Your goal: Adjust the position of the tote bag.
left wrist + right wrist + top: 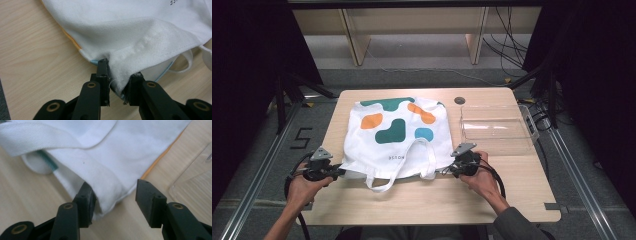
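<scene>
Tote bag (pixel 397 137) of white cloth, printed with green, orange and blue blobs, lies flat across the middle of the tabletop (pixel 437 200), its open edge and two white handles (pixel 404 167) turned toward the person. A clear plastic bin (pixel 497 130) stands just beside the bag on its right, on the same tabletop. Both forearms come in from the near edge, one at each near corner of the bag. The left gripper (pixel 117 85) sits at the bag's near left corner, and in the left gripper view its jaws are clamped on a bunched fold of the white cloth, which rises pinched between the two black pads. The right gripper (pixel 113 197) is at the near right corner; in the right gripper view its jaws stand apart around the hemmed corner, the left pad against the cloth and the right pad clear of it, with bare wood showing in the gap.
</scene>
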Tool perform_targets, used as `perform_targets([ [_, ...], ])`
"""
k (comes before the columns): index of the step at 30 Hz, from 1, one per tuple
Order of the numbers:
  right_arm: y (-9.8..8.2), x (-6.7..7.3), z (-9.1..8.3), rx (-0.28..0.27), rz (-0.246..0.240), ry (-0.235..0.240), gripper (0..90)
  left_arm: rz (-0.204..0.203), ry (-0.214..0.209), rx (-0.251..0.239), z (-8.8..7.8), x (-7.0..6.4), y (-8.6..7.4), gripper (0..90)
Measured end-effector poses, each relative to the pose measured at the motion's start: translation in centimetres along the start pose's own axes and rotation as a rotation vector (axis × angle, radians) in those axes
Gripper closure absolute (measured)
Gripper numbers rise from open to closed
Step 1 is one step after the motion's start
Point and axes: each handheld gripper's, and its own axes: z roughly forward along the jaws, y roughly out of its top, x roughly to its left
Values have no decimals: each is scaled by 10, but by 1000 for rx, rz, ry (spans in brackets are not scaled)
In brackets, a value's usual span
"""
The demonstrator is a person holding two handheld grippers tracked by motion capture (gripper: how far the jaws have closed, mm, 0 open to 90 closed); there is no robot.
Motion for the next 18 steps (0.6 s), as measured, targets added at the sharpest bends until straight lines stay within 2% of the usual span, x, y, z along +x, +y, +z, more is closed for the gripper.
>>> perform_targets([
  [3, 3, 2, 10, 7, 10, 11, 616, -1, -5, 5, 0, 0, 0, 763],
  [5, 4, 2, 10, 9, 1, 26, 718, 0, -5, 3, 0, 1, 0, 763],
  [6, 5, 1, 8, 13, -6, 32, 749, 0, -4, 4, 0, 1, 0, 764],
  [7, 5, 2, 9, 7, -25, 10, 773, -3, -11, 7, 0, 1, 0, 765],
  [8, 6, 2, 7, 14, -42, 17, 790, -15, -13, 3, -1, 0, -1, 766],
  [9, 6, 2, 7, 14, -42, 17, 790, -15, -13, 3, -1, 0, -1, 768],
  [10, 8, 2, 0, 24, -56, 16, 815, -6, -16, 9, -3, -2, -2, 770],
  [11, 8, 4, -3, 3, -53, 16, 817, -2, -17, 11, -5, -3, -4, 770],
  [13, 6, 7, -9, 8, -66, 32, 819, -6, -27, 14, -9, -8, -7, 770],
  [16, 1, 15, -18, 29, -88, 52, 819, 19, -34, 26, -15, -15, -11, 770],
  [17, -1, 19, -20, 30, -83, 72, 819, 9, -30, 26, -15, -19, -13, 770],
  [18, -3, 21, -24, 29, -83, 73, 820, 20, -34, 35, -17, -22, -14, 770],
])
